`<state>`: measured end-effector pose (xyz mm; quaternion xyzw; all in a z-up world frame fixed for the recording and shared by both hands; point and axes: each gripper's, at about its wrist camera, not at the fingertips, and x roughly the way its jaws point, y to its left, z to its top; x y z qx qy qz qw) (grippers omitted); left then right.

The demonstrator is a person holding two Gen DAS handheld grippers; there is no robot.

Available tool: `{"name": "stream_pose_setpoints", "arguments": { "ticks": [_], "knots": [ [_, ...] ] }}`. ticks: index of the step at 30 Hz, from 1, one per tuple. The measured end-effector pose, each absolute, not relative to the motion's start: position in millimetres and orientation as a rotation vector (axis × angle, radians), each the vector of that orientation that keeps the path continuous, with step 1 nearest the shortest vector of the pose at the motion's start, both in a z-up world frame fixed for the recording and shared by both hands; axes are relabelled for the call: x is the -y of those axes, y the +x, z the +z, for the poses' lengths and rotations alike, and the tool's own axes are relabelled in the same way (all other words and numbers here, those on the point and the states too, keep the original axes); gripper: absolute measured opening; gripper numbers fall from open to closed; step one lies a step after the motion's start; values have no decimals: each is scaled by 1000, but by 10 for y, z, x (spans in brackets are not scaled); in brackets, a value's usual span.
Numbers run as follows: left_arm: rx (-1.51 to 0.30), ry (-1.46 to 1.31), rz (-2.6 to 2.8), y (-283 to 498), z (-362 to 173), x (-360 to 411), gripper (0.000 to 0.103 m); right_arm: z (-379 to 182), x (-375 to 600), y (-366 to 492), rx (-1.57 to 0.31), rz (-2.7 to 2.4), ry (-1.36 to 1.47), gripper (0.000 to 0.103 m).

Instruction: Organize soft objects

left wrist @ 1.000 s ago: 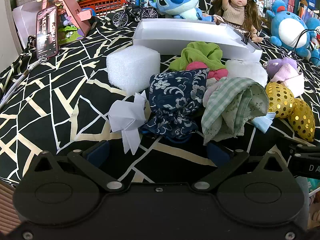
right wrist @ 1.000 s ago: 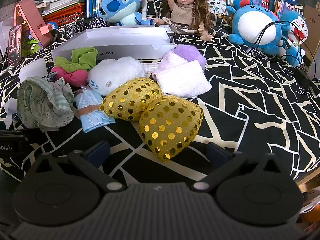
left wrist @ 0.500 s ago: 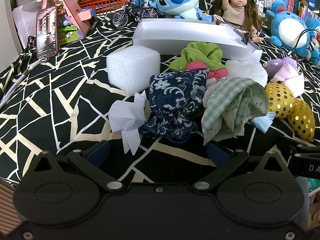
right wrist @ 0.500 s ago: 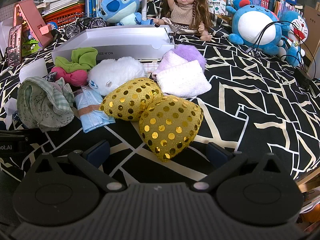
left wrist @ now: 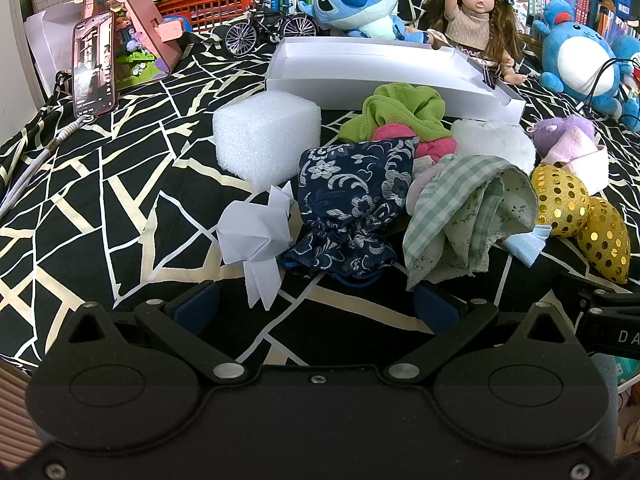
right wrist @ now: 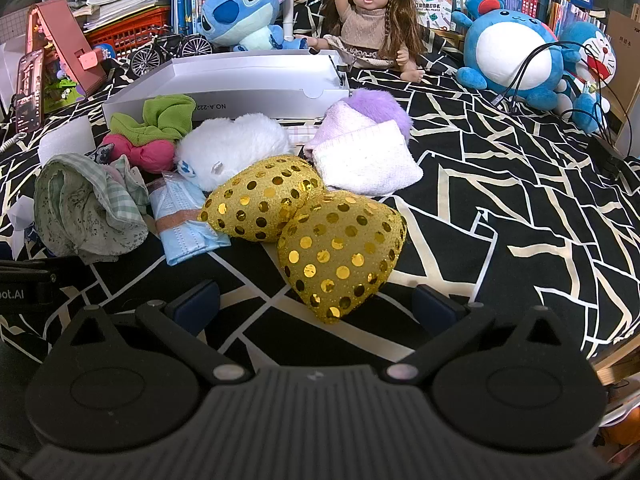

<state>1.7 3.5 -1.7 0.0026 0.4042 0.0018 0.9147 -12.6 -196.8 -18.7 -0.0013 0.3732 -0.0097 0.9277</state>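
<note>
Nothing is picked yet: both the left hand-held gripper (left wrist: 316, 304) and the right hand-held gripper (right wrist: 316, 304) gape empty; next, probably the blue pouch (left wrist: 352, 204) into the white box (left wrist: 384, 76).

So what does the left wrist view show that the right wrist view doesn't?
Only the left wrist view shows the navy floral pouch in full and the folded white paper. Only the right wrist view shows the Doraemon plush and bare bedspread on the right. Both show the white box, gold sequin hearts and checked cloth. Both grippers are open.
</note>
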Motion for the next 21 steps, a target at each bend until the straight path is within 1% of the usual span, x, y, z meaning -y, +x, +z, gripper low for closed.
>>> {"name": "stream_pose_setpoints", "arguments": {
  "ticks": [9, 21],
  "knots": [
    [-832, 6, 3, 17, -19, -38, 103, -189, 1970, -126, -761, -18, -2, 103],
    [-804, 16, -25, -2, -43, -67, 103, -243, 1973, -221, -687, -9, -2, 103]
  ]
}}
